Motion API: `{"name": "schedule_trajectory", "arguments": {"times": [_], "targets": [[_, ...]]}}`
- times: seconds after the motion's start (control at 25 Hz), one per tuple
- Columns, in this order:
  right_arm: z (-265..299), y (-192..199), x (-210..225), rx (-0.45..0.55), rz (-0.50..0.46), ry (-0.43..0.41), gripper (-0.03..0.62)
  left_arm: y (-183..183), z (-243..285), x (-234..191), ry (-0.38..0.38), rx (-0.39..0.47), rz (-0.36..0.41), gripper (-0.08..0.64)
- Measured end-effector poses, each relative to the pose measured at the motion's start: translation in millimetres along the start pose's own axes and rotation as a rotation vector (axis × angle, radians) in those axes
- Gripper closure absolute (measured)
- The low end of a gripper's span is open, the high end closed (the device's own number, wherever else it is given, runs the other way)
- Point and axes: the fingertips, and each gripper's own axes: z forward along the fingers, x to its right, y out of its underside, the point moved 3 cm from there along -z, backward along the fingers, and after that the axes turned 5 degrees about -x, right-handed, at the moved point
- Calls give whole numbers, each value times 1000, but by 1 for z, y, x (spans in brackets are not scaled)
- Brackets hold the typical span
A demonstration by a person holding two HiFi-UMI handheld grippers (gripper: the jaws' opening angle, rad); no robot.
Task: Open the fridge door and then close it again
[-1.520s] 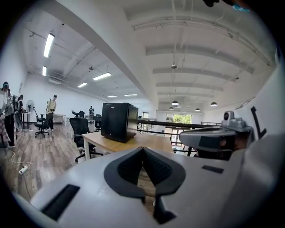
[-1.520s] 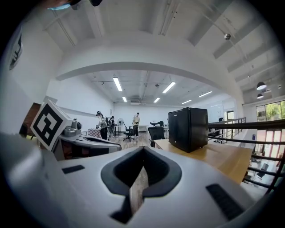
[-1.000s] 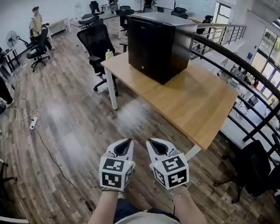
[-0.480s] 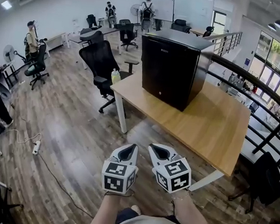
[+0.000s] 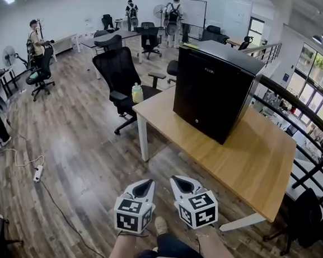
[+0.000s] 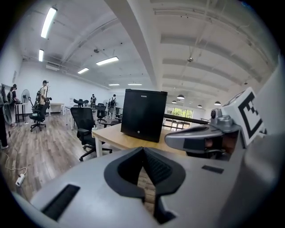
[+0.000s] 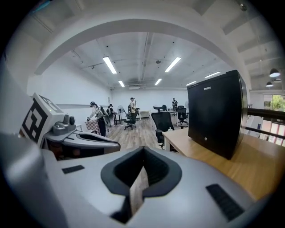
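Note:
A small black fridge [image 5: 213, 88] stands on a wooden table [image 5: 249, 156] ahead of me, its door closed; it also shows as the fridge [image 6: 143, 113] in the left gripper view and the fridge [image 7: 217, 118] in the right gripper view. My left gripper [image 5: 143, 186] and right gripper [image 5: 180, 183] are held side by side over the floor, well short of the table. Both are shut with nothing between the jaws.
A black office chair [image 5: 118, 77] and a bottle [image 5: 136, 92] stand at the table's left end. A curved black railing [image 5: 301, 138] runs behind the table. A power strip [image 5: 38, 172] with a cable lies on the floor at left. People and more chairs are far back.
The whole view has moved toward the table: the fridge and table appear larger and closer. Both grippers stay shut, side by side.

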Motion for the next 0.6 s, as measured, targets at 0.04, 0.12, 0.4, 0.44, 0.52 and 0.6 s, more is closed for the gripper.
{"name": "schedule_trajectory", "arguments": {"times": [0.04, 0.12, 0.4, 0.44, 0.52, 0.6], "targets": [[12, -5, 5, 8, 0, 0, 595, -3, 8, -9, -1, -3, -1, 555], [37, -19, 19, 36, 7, 9, 595, -12, 28, -27, 0, -7, 13, 555], [121, -83, 93, 81, 11, 30, 595, -83, 114, -85, 24, 28, 54, 555], [134, -96, 105, 93, 12, 33, 595, -95, 127, -95, 26, 32, 61, 555], [159, -120, 129, 112, 16, 40, 595, -119, 155, -113, 33, 34, 76, 555], [178, -136, 150, 124, 20, 41, 595, -140, 180, -125, 39, 43, 84, 555]]}}
